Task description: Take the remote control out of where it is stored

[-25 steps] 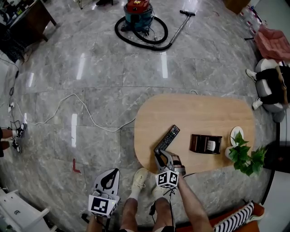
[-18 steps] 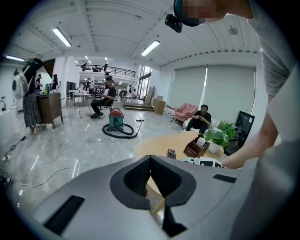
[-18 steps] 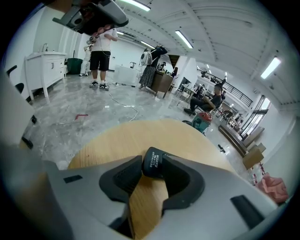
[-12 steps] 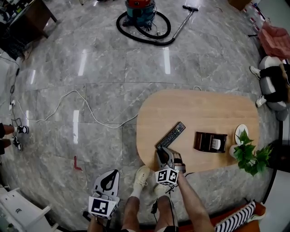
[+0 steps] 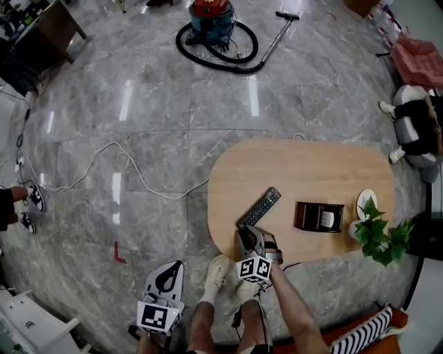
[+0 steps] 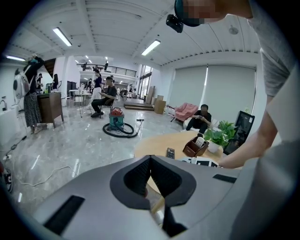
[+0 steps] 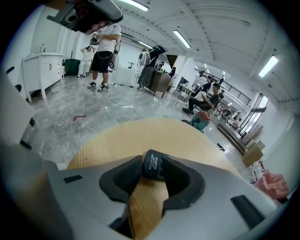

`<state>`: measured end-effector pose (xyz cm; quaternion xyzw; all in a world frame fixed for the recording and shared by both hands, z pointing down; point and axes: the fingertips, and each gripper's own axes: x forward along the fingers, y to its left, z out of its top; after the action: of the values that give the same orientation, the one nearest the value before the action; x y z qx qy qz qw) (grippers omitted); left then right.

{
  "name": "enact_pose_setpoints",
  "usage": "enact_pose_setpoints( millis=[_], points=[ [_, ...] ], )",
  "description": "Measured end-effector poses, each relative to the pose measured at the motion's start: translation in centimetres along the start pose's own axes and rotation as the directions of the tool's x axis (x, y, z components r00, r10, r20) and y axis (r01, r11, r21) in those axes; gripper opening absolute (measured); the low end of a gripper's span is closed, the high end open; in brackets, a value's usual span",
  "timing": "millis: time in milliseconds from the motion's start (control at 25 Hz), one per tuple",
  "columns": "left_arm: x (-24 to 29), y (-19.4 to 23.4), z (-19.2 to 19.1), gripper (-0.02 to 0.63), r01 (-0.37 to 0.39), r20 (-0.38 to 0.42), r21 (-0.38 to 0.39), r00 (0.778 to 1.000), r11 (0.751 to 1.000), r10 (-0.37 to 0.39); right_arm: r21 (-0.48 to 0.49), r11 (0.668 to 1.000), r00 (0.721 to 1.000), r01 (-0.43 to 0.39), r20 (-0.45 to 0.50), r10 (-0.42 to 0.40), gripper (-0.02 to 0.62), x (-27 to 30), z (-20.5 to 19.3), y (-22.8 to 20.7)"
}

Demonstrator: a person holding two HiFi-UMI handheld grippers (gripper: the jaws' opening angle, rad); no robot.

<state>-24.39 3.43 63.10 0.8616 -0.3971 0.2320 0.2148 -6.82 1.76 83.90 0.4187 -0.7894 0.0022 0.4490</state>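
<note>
Clamping the near end of the black remote control [image 7: 154,167] with the right gripper [image 7: 152,163], jaws narrowed onto its two sides and pads tight against it. Printed in white on that end face: "HUAYU", with a smaller line beneath, too fine to read.

From the head view, same right gripper [image 5: 244,234] at the near edge of the light wooden table [image 5: 311,166]. Remote control [image 5: 261,206] slanting away to the right over the tabletop, outside the dark brown holder [image 5: 302,216] and apart from it. Resting on the wood or lifted just clear: cannot tell. Something white inside that holder, any print on it too small to make out. Beyond the holder, toward the table's right end, a leafy green plant [image 5: 377,238].

Down off the table's left side, over the floor, the left gripper [image 5: 171,265]. In its own view, left gripper [image 6: 150,158] with jaws pressed together at the tips and nothing between them. Black-and-white square markers on both grippers' cubes, no lettering.

Farther out on the grey marble floor: a white cable [image 5: 124,162], a small red mark [image 5: 118,252], and a red-and-teal vacuum cleaner [image 5: 211,21] ringed by its black hose.
</note>
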Motion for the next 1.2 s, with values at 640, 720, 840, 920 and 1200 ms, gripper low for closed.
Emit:
enact_pose_setpoints(
  millis=[640, 720, 840, 920, 1200],
  points=[
    [-1.2, -4.2, 9.2, 0.006, 0.062, 0.056, 0.105, 0.996, 0.993, -0.069, 0.340, 0.934, 0.987, 0.109, 0.076, -0.143, 0.130, -9.8, 6.9, -8.6],
    [-1.2, -5.1, 10.9, 0.005, 0.083, 0.075, 0.122, 0.993, 0.989, -0.092, 0.381, 0.917, 0.983, 0.121, 0.082, -0.163, 0.130, -11.5, 7.5, -10.2],
    [-1.5, -6.1, 14.1, 0.006, 0.092, 0.106, 0.156, 0.988, 0.983, -0.109, 0.433, 0.893, 0.977, 0.126, 0.102, -0.188, 0.130, -14.0, 8.8, -12.5],
    [-1.8, -6.7, 15.7, 0.005, 0.105, 0.124, 0.176, 0.984, 0.979, -0.128, 0.481, 0.867, 0.969, 0.127, 0.128, -0.212, 0.130, -15.7, 9.6, -14.1],
    [-5.2, -9.6, 20.2, 0.006, 0.139, 0.146, 0.224, 0.974, 0.965, -0.175, 0.610, 0.778, 0.935, 0.153, 0.166, -0.314, 0.084, -24.0, 12.3, -18.2]
  ],
)
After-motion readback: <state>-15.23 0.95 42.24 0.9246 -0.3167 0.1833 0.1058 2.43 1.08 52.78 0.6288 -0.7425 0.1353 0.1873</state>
